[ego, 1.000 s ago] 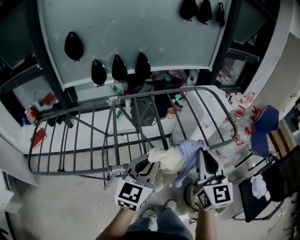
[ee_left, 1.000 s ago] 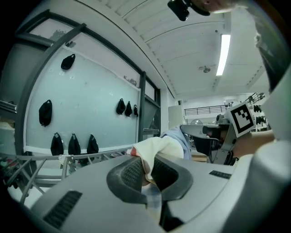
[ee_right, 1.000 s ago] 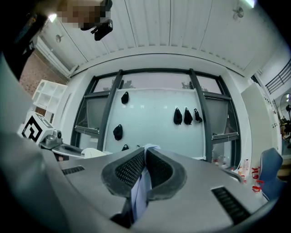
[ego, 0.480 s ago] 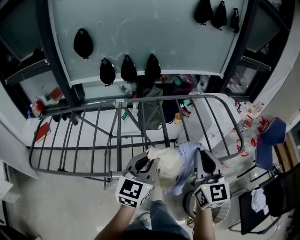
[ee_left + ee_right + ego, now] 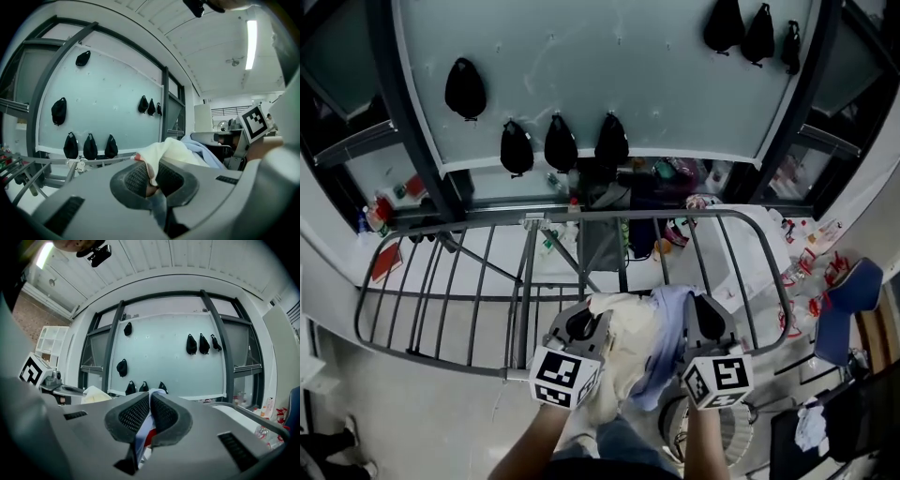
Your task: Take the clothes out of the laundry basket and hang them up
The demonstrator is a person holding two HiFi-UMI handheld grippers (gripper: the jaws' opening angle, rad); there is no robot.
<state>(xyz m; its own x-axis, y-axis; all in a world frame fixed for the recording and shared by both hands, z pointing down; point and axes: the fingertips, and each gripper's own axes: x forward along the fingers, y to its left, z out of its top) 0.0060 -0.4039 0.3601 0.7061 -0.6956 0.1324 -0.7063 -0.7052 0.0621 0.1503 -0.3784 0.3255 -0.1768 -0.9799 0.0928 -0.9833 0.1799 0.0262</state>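
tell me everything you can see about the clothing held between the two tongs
The clothing bundle is soft, crumpled fabric, cream on the left and pale blue on the right; whether it is one garment or two I cannot tell. It sags between the grippers, held up before the grey drying rack. The left tongs are shut on a cream edge, and the right tongs on a pale blue fold with a bit of red beneath.

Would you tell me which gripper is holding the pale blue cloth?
The right gripper; its jaws pinch the pale blue cloth, whereas the left gripper grips the cream cloth.
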